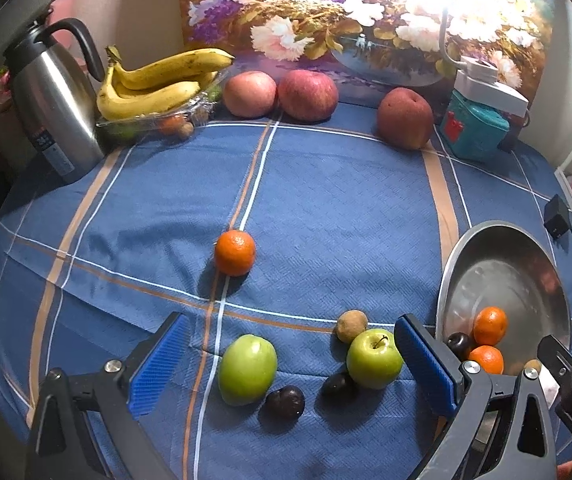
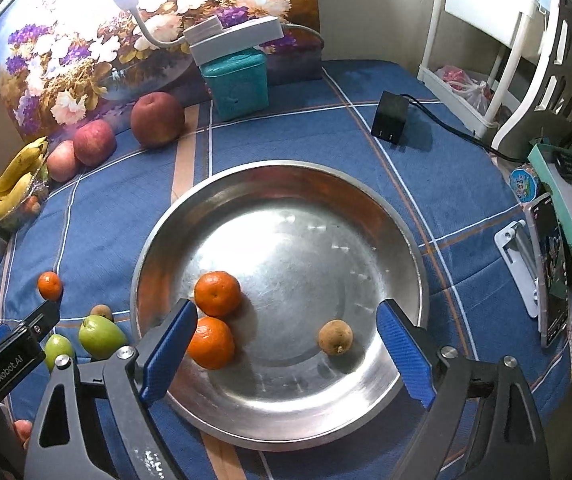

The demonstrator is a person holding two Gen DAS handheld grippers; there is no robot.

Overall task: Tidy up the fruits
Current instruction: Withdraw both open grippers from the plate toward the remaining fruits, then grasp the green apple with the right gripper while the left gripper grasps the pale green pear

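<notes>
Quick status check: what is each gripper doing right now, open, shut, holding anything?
Left gripper: open, holding nothing, above the blue checked tablecloth.
Right gripper: open, holding nothing, over the round steel bowl.

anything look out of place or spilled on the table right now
Nothing spilled or damaged. The metal plate holds two oranges and a small brown fruit; a dark plum also shows there. One orange, green apples and plums lie loose on the cloth.
</notes>
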